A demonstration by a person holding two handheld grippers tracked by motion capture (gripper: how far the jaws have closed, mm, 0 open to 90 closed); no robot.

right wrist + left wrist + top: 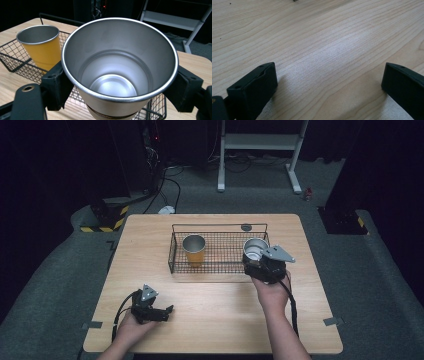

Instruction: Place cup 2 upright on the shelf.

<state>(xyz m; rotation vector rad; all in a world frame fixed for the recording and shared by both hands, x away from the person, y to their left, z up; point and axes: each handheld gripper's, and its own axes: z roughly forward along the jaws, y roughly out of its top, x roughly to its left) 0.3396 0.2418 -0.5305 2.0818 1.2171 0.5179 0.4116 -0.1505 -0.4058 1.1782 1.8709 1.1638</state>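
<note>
Wooden table (210, 320) carries a wire basket (175, 251). Steel cup (120, 67) sits upright between the right gripper's (120, 87) jaws, clamped at both sides, at the basket's right end. Yellow cup (194, 250) stands inside the basket. Left gripper (329, 82) rests spread wide on bare wood, well apart.

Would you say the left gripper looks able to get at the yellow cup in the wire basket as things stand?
Probably yes. The left gripper is open and holds nothing, with bare table between it and the wire basket. The yellow cup stands upright at the basket's left, open from above; the right gripper holds its steel cup over the far end.
</note>
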